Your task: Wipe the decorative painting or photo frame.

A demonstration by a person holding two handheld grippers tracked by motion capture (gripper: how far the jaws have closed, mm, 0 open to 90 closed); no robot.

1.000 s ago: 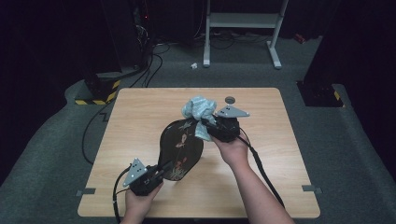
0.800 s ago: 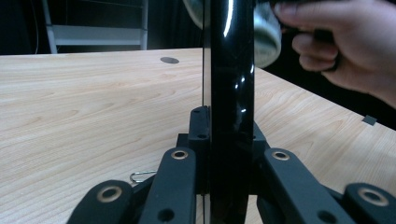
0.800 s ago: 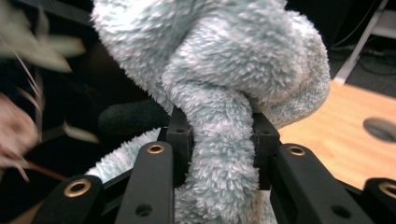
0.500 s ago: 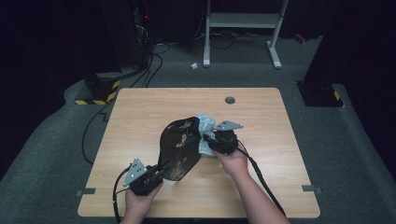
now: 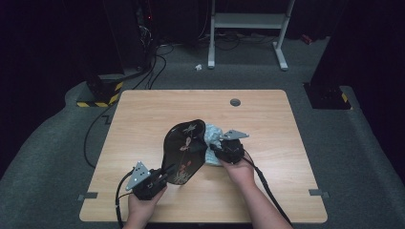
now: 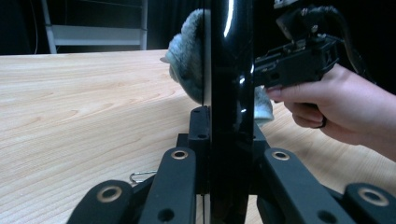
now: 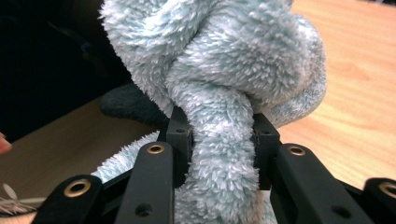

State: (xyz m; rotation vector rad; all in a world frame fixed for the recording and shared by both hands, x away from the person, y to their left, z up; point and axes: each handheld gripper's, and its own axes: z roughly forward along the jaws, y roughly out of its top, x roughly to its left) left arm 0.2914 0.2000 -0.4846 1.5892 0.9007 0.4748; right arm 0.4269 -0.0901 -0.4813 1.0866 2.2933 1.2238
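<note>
Left gripper clamps a glossy black tray; right gripper pinches fluffy pale-blue cloth.

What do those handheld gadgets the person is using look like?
Each is a black handheld gripper: the left gripper and right gripper both carry a grey three-cornered plate on top and trail a black cable. Up close, the jaws are black bars with brass-ringed rivets. The forearms are bare, and one finger wears a dark ring.

high view looks down; both close gripper views share the table
</note>
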